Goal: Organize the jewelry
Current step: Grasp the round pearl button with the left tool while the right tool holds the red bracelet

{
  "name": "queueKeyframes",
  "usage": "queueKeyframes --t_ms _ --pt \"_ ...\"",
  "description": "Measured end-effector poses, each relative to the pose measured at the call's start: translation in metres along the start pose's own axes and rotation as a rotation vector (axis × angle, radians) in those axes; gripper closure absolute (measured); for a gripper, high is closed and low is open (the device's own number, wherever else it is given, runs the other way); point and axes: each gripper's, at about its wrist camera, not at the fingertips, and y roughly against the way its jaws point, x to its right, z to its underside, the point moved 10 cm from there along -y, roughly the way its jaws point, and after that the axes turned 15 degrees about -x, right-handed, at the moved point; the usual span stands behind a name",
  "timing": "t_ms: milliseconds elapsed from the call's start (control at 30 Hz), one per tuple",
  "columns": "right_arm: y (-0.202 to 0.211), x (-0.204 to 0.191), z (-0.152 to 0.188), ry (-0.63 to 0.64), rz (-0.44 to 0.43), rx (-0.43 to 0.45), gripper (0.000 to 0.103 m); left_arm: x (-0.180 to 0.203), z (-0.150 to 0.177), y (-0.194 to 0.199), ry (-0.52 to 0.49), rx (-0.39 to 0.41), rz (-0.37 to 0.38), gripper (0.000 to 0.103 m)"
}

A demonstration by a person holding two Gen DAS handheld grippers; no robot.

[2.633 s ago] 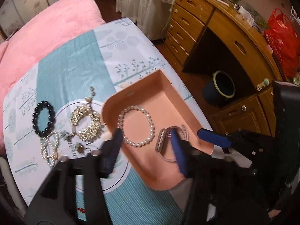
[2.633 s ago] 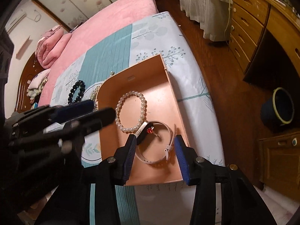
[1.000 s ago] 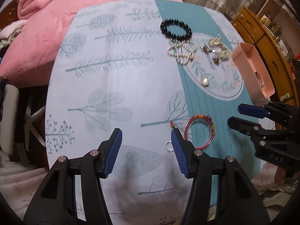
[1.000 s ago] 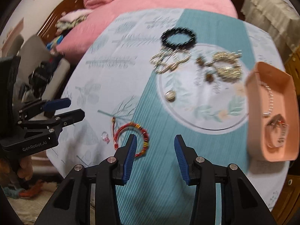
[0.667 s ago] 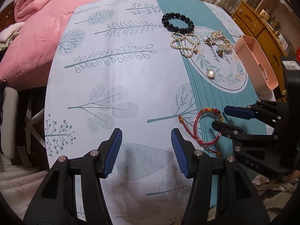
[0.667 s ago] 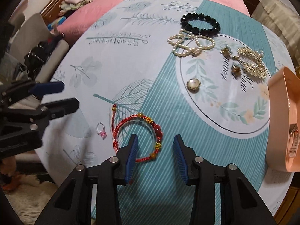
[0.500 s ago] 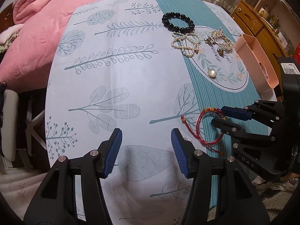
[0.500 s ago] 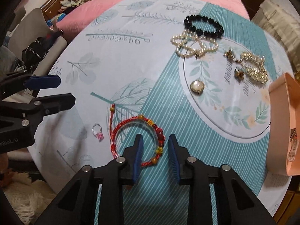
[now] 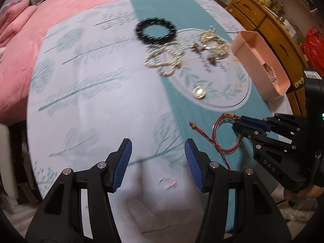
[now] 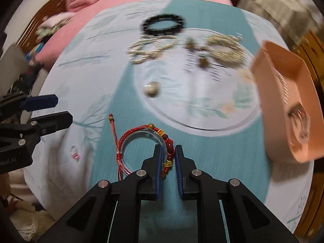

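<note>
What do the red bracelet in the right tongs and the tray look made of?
Red bracelet: braided red cord with glossy red and amber beads, apparently around a clear glassy or plastic ring. Tray: smooth matte pink, probably moulded plastic; blur leaves it uncertain.

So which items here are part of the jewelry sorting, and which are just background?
Job:
red bracelet, clamped by right gripper
pink tray
black bead bracelet
pearl strand
gold pieces
round brooch
small ring
left gripper, open

Background:
pink quilt
wooden dresser
red bag

Red corded bracelet [image 10: 141, 139], peach tray [image 10: 283, 109], teal-striped leafy cloth [image 10: 212, 147]
</note>
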Motion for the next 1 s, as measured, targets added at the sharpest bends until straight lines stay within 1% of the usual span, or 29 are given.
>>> queueKeyframes --t_ms 67,100,233,300,367,433,500,633,667,733,867,933,1000 --pt "0.002 0.019 0.004 -0.048 -0.008 -0.001 0.091 0.01 -0.01 -0.004 -0.005 -0.011 0.014 0.052" --pt "0.003 0.024 0.006 -0.056 -0.021 -0.003 0.091 0.016 -0.016 -0.007 0.0 -0.019 0.029 0.052" --pt "0.005 0.042 0.02 -0.09 -0.026 -0.015 0.091 0.043 -0.036 -0.018 0.025 -0.044 0.099 0.052" --pt "0.007 0.051 0.027 -0.108 -0.024 -0.017 0.091 0.054 -0.042 -0.023 0.035 -0.053 0.117 0.052" --pt "0.007 0.057 0.035 -0.122 -0.023 -0.019 0.091 0.062 -0.048 -0.028 0.06 -0.06 0.136 0.052" --pt "0.009 0.063 0.042 -0.142 -0.024 -0.021 0.091 0.066 -0.053 -0.033 0.105 -0.056 0.158 0.052" --pt "0.01 0.068 0.046 -0.144 -0.031 -0.015 0.091 0.065 -0.057 -0.039 0.169 -0.054 0.162 0.053" --pt "0.009 0.069 0.048 -0.117 -0.031 -0.01 0.091 0.062 -0.065 -0.046 0.284 -0.048 0.163 0.064" --pt "0.009 0.069 0.049 -0.108 -0.029 -0.007 0.091 0.062 -0.068 -0.045 0.306 -0.036 0.16 0.067" --pt "0.01 0.068 0.05 -0.089 -0.028 -0.003 0.091 0.063 -0.072 -0.047 0.32 -0.034 0.164 0.071" --pt "0.013 0.069 0.054 -0.055 -0.035 -0.001 0.091 0.07 -0.082 -0.048 0.344 -0.02 0.134 0.073" --pt "0.013 0.071 0.055 -0.044 -0.039 0.001 0.091 0.075 -0.088 -0.049 0.329 -0.014 0.113 0.077" --pt "0.014 0.074 0.055 -0.041 -0.051 0.003 0.091 0.08 -0.095 -0.05 0.295 -0.01 0.094 0.077"
